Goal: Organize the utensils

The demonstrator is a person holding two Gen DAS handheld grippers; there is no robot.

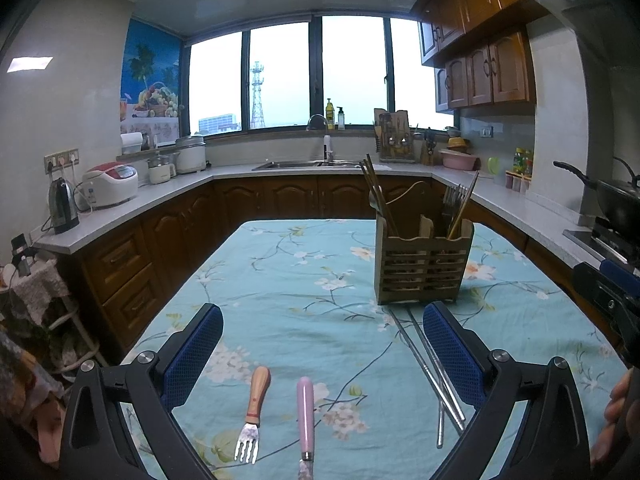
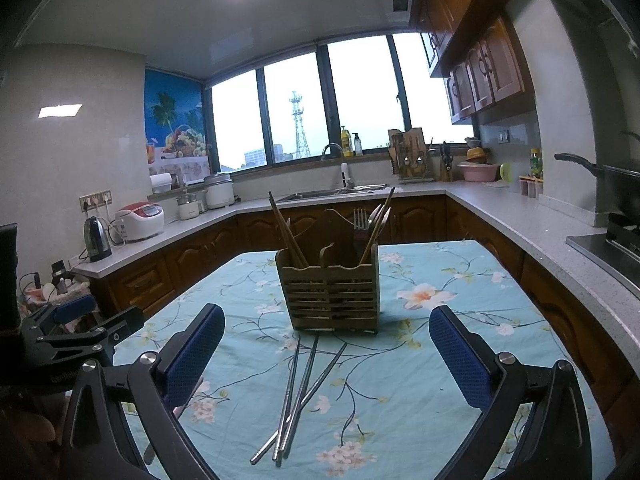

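L tongs (image 1: pixel 322 344) released, over wood-handled fork (image 1: pixel 253 416) & pink-handled utensil (image 1: pixel 305 420) on surface (image 1: pixel 280 280); R tongs (image 2: pixel 326 344) released, over steel chopsticks (image 2: pixel 296 396); caddy (image 2: pixel 330 292) behind; risk: thin chopsticks likely slip/scatter if pinched unevenly.

Dark wood cabinets (image 1: pixel 276 196), pale countertop (image 1: pixel 168 192) — wide window (image 1: pixel 316 76) behind the sink (image 1: pixel 296 165).

Slatted wooden utensil holder (image 2: pixel 331 294) upright, wooden chopsticks (image 2: pixel 286 234) and forks (image 2: pixel 360 220) inside. Steel chopsticks (image 2: pixel 298 396) loose in front. Wood-handled fork (image 1: pixel 253 416), pink-handled utensil (image 1: pixel 305 420) lying flat.
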